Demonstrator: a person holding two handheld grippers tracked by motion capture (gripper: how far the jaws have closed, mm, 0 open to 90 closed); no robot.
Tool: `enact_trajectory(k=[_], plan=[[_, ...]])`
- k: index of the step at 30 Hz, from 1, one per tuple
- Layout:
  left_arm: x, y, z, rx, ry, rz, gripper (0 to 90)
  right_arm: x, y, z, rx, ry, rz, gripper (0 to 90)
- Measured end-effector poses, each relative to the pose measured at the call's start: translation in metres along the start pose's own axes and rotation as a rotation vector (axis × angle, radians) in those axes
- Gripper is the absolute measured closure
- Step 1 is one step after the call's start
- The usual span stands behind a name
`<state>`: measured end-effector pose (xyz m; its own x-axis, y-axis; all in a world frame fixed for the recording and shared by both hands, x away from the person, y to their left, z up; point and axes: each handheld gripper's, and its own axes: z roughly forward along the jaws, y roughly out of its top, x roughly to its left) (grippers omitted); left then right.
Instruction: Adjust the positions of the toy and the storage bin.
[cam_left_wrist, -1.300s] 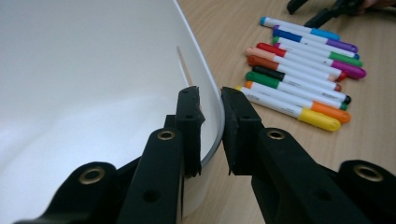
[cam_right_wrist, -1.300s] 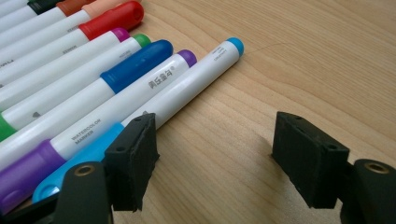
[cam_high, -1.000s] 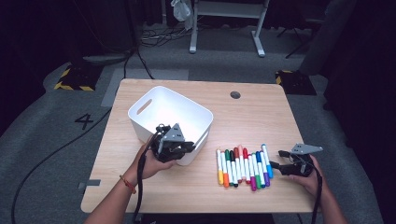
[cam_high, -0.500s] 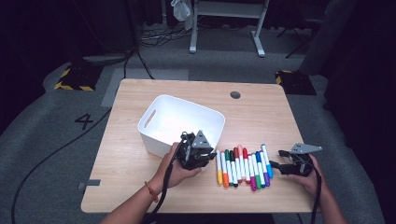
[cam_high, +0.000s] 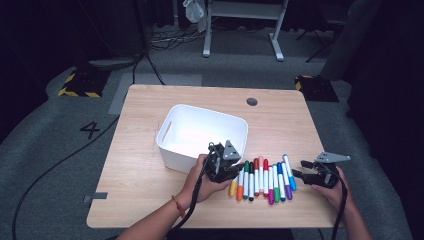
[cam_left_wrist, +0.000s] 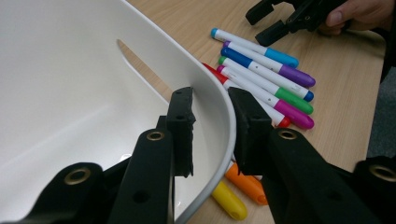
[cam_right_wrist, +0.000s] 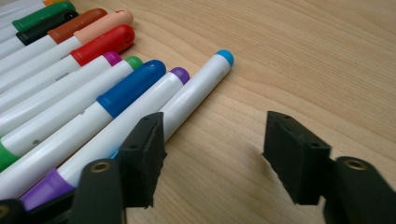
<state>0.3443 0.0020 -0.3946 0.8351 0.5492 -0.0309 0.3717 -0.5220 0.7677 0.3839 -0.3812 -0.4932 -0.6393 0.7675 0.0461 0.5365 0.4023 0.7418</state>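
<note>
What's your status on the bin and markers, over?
Left tool astride white bin rim, jaws just easing open. Right tool open, closing in beside light-blue marker, nothing between jaws. Marker row lies against bin's near side.

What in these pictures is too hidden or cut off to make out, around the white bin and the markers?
- High view: the lower ends of the leftmost markers lie under the left gripper.
- Left gripper view: the bin wall between the jaws covers most of the red marker; whether the pads press the wall is unclear.
- Right gripper view: the purple marker runs behind one jaw of the right gripper, and the frame edge cuts off the other markers' ends.
</note>
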Motion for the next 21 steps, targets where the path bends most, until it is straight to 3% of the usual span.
enact_trajectory(k=[2, 5, 12, 15, 21], plan=[[-0.003, 0.0, 0.002, -0.012, 0.01, 0.005, 69.5, 0.001, 0.001, -0.003, 0.007, -0.005, 0.005, 47.5], [-0.004, 0.0, 0.002, -0.018, 0.009, 0.004, 68.9, 0.001, 0.003, -0.008, 0.004, 0.029, 0.028, 52.5], [-0.004, 0.002, 0.005, -0.03, 0.01, -0.002, 69.7, 0.007, 0.002, -0.015, 0.037, 0.058, 0.041, 52.8], [-0.005, 0.005, 0.008, -0.033, 0.015, 0.001, 71.8, 0.007, 0.0, -0.012, 0.075, 0.029, 0.038, 54.1], [-0.007, 0.01, 0.015, -0.04, 0.027, -0.006, 73.9, 0.003, -0.003, -0.008, 0.075, 0.002, 0.047, 68.0]])
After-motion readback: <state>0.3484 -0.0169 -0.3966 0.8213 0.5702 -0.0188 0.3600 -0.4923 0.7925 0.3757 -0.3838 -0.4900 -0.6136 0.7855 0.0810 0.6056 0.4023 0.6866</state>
